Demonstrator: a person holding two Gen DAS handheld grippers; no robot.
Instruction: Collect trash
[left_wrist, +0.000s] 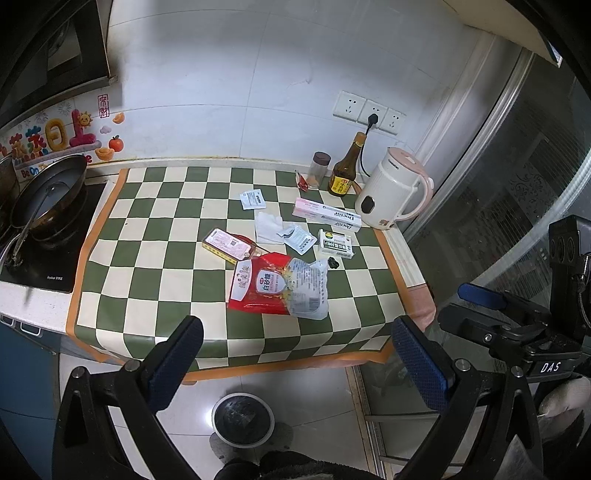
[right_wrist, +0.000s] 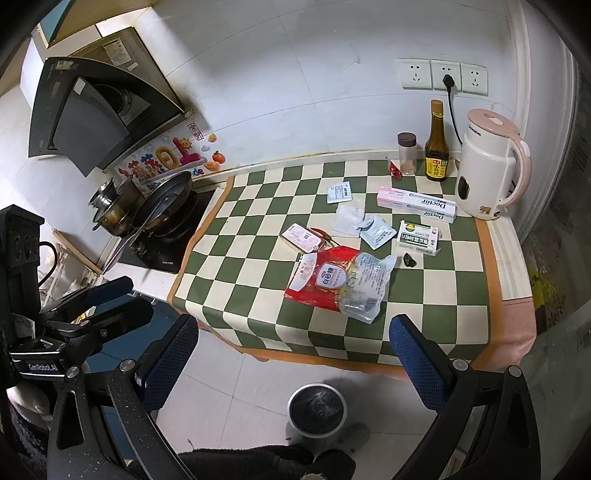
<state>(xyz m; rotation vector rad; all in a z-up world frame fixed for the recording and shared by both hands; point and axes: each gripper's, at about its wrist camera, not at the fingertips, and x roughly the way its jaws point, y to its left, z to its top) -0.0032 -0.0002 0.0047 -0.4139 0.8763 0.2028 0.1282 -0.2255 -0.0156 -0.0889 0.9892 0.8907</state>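
While both grippers (left_wrist: 295, 354) (right_wrist: 295, 350) gape empty, floor bin (right_wrist: 317, 410) black-lined, seemingly empty, sugar bag (left_wrist: 273, 284) on table.

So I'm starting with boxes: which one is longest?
The pink-and-white Doctor box beside the kettle; the green-and-white box is much shorter.

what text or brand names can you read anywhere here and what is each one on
"Doctor", twice: long pink and white box
"DAS": right gripper's body
"GenRobot.AI": left gripper's body
"白砂糖": red sugar bag
"Be On": wall sticker, rest hidden by pan
Too small or blurred: kettle brand, bottle label, green medicine box, sachets, cooktop logo.
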